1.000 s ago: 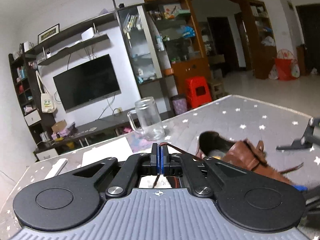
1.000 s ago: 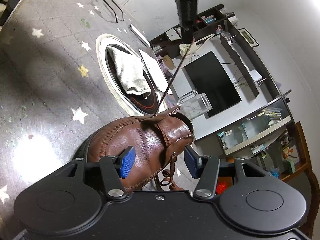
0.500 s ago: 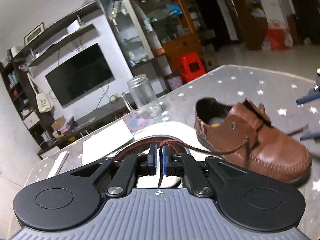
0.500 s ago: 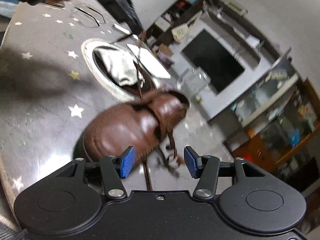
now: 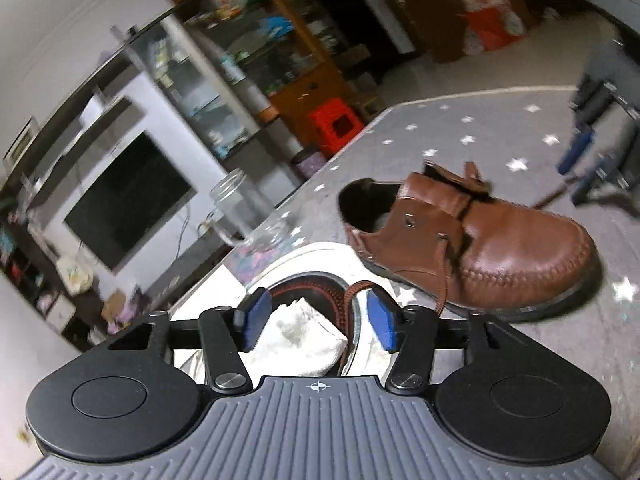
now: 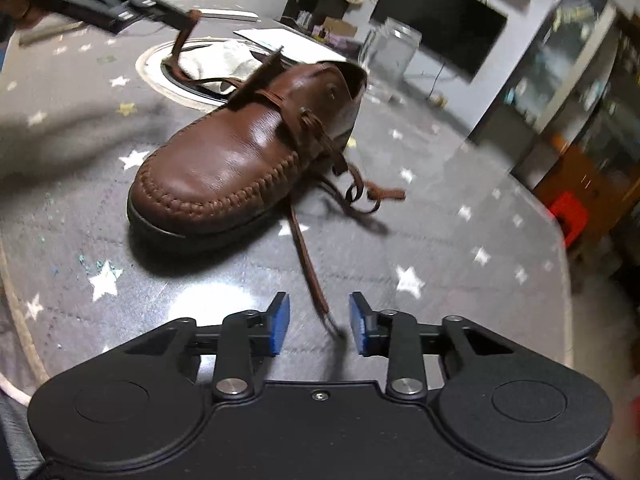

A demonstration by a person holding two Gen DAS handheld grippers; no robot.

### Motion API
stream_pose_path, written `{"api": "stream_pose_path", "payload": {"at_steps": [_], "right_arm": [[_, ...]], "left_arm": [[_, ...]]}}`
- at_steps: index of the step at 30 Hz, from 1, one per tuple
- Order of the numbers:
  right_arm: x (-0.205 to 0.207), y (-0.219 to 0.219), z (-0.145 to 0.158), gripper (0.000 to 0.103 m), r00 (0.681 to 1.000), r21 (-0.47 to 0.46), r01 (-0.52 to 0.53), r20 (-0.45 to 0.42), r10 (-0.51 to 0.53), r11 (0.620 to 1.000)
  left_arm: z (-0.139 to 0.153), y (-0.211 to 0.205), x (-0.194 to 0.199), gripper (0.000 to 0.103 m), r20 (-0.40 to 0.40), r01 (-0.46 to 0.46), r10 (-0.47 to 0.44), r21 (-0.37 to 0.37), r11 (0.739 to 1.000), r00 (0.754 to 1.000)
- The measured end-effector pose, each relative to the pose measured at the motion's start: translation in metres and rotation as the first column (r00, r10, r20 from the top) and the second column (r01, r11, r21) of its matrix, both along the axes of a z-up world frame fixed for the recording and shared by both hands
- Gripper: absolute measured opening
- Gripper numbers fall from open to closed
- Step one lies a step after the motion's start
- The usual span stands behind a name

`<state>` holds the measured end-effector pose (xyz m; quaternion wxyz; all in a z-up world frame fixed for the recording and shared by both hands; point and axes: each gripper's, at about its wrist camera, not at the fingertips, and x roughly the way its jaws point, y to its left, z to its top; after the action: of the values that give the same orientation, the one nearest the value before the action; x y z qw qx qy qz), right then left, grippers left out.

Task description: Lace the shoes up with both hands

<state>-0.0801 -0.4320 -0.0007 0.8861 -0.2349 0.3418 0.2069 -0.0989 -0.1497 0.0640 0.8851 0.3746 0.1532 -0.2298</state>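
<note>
Brown lace (image 5: 352, 312) freed by the left gripper (image 5: 318, 318), jaws now spreading.
Right gripper (image 6: 318, 322), earlier over the shoe (image 6: 248, 152), closes around the other lace end (image 6: 310, 268), not yet pinching.

A glass mug (image 5: 244, 216) stands on the star-patterned bench (image 5: 472, 128). A white cloth (image 5: 304, 336) lies inside a round dish (image 6: 160, 76). A red stool (image 5: 336, 128) stands beyond.

Left wrist view: low over the left gripper (image 5: 316, 322), tilted gently down, facing the heel side of the shoe (image 5: 468, 244) close ahead, TV wall behind. Right wrist view: steeper down over the right gripper (image 6: 318, 326), facing the toe side (image 6: 244, 152). Shared by both: shoe, starred table (image 6: 440, 232), round plate (image 5: 320, 254), glass jar (image 6: 394, 46).
</note>
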Motion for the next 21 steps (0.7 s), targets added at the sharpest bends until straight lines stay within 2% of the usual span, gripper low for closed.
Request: {"api": "stream_pose_path", "payload": {"at_steps": [2, 4, 6, 8, 9, 10, 12, 15, 21], "right_arm": [[0.006, -0.006, 0.003, 0.032, 0.999, 0.048, 0.013, -0.045, -0.010, 0.999], [0.010, -0.012, 0.007, 0.030, 0.996, 0.094, 0.028, -0.087, -0.019, 0.995], [0.017, -0.022, 0.008, 0.025, 0.988, 0.167, 0.055, -0.150, -0.030, 0.984], [0.021, -0.026, 0.008, 0.023, 0.983, 0.199, 0.070, -0.179, -0.034, 0.978], [0.022, -0.027, 0.009, 0.013, 0.983, 0.199, 0.071, -0.182, -0.034, 0.977], [0.022, -0.027, 0.010, 0.008, 0.980, 0.209, 0.068, -0.195, -0.026, 0.976], [0.022, -0.027, 0.009, 0.003, 0.977, 0.226, 0.074, -0.214, -0.025, 0.971], [0.021, -0.029, 0.010, 0.002, 0.972, 0.259, 0.091, -0.232, -0.029, 0.962], [0.013, -0.036, 0.020, 0.002, 0.969, 0.355, 0.124, -0.243, -0.037, 0.927]], "left_arm": [[0.000, 0.002, 0.001, 0.071, 0.017, -0.003, 0.002, 0.041, 0.999, 1.000], [0.001, 0.005, 0.003, 0.072, 0.044, -0.023, 0.021, 0.065, 0.998, 0.999], [0.003, 0.009, 0.004, 0.075, 0.062, -0.045, 0.040, 0.070, 0.997, 0.997], [0.006, 0.013, 0.005, 0.075, 0.076, -0.066, 0.061, 0.067, 0.996, 0.995], [0.007, 0.014, 0.005, 0.075, 0.080, -0.070, 0.065, 0.067, 0.995, 0.995], [0.008, 0.014, 0.003, 0.075, 0.081, -0.061, 0.055, 0.070, 0.996, 0.995], [0.009, 0.010, -0.004, 0.075, 0.082, -0.004, -0.002, 0.075, 0.997, 0.997], [0.005, -0.009, -0.018, 0.075, 0.073, 0.122, -0.130, 0.103, 0.987, 0.989], [-0.010, -0.054, -0.039, 0.075, 0.053, 0.347, -0.360, 0.164, 0.923, 0.932]]}}
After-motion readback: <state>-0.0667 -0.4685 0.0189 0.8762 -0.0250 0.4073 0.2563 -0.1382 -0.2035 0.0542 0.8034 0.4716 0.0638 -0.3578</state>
